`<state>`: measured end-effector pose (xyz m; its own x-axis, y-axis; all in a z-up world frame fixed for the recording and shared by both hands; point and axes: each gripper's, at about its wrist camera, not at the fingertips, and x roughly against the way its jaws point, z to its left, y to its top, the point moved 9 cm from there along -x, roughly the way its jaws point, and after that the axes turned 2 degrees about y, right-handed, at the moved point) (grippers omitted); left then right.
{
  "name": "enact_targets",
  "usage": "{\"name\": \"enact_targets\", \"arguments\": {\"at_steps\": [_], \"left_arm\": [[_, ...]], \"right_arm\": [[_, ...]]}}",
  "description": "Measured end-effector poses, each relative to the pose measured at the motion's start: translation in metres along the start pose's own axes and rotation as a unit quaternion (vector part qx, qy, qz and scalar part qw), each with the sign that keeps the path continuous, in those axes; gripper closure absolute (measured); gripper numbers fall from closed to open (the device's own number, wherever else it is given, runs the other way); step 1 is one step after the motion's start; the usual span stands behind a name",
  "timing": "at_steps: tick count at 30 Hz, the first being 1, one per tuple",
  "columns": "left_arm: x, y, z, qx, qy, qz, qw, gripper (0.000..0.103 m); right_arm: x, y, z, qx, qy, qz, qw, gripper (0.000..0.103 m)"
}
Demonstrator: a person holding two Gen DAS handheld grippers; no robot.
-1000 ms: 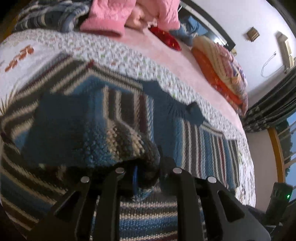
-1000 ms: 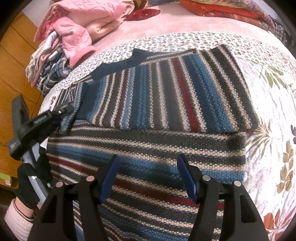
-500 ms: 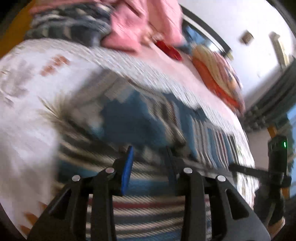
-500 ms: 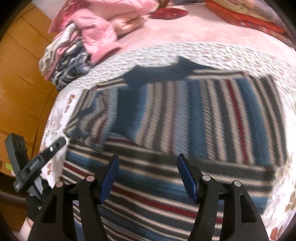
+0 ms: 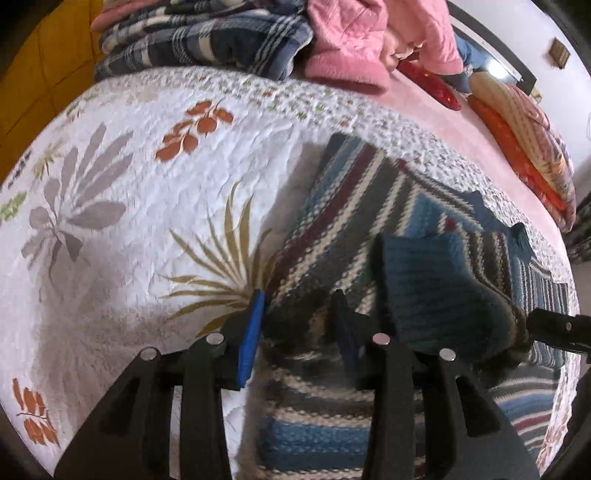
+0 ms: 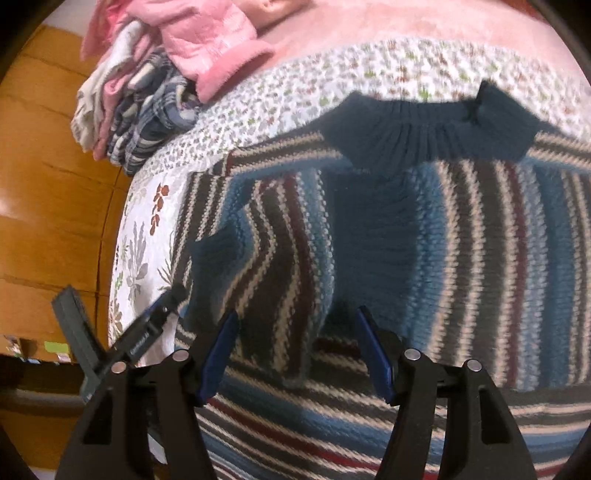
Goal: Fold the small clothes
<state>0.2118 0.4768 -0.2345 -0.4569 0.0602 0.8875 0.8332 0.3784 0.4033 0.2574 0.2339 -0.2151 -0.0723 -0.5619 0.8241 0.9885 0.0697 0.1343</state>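
White quilted bedspread with leaf prints (image 5: 122, 192) covers the bed, small-flower border band along its far side, plain pink sheet (image 6: 406, 33) beyond that. Striped knit sweater in blue, grey, cream and dark red (image 6: 461, 266) lies flat on the bedspread, taking most of the right wrist view; its dark teal ribbed collar (image 6: 428, 129) sits at the sweater's far edge, on the flowered border. One sleeve is folded in over the sweater's body, stripes running diagonally, its dark teal ribbed cuff (image 5: 436, 291) lying on top of the body; in the right wrist view the same folded part ends in a point near the gripper. Heap of clothes, pink fleece garment (image 5: 347, 40) on top of a navy and white plaid garment (image 5: 199, 40), sits past the sweater at the bedspread's far corner. Orange and cream patterned bedding (image 5: 524, 140) lies past the sweater on the other side, small red cushion (image 5: 432, 83) near it. Orange wooden floor (image 6: 48, 192) beside the bed. Left gripper (image 5: 297, 325) over the sweater's outer edge by the folded sleeve, jaws apart, nothing between them. Right gripper (image 6: 297, 350) over the sweater's middle, just above the folded sleeve's point, jaws wide apart, holding nothing; slight blur.
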Motion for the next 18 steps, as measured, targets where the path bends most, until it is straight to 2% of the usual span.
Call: {"name": "enact_targets", "arguments": {"at_steps": [3, 4, 5, 8, 12, 15, 18], "left_arm": [[-0.002, -0.005, 0.001, 0.01, -0.013, 0.006, 0.9998, 0.062], [-0.002, -0.005, 0.0, 0.007, -0.011, 0.006, 0.9999, 0.062], [-0.002, -0.005, -0.001, 0.006, -0.01, 0.007, 0.9999, 0.062], [-0.001, -0.004, -0.001, 0.018, -0.017, 0.014, 0.9996, 0.062], [0.014, 0.0, -0.003, 0.028, -0.03, 0.007, 0.9991, 0.064], [0.028, 0.005, -0.013, 0.012, -0.031, -0.011, 0.9994, 0.064], [0.036, 0.01, -0.032, -0.012, -0.035, -0.024, 0.999, 0.064]], "right_arm": [[-0.014, 0.0, -0.001, -0.024, 0.018, 0.012, 0.999, 0.037], [-0.017, 0.0, -0.001, -0.027, 0.019, 0.013, 0.999, 0.04], [-0.021, 0.0, 0.001, -0.021, 0.018, 0.015, 1.0, 0.052], [-0.027, -0.001, 0.012, 0.011, 0.012, 0.026, 1.0, 0.079], [-0.007, 0.004, 0.025, 0.038, 0.02, 0.006, 0.999, 0.084], [0.025, 0.01, 0.031, 0.062, 0.02, -0.024, 0.998, 0.084], [0.056, 0.016, 0.025, 0.085, -0.002, -0.05, 0.995, 0.084]]}}
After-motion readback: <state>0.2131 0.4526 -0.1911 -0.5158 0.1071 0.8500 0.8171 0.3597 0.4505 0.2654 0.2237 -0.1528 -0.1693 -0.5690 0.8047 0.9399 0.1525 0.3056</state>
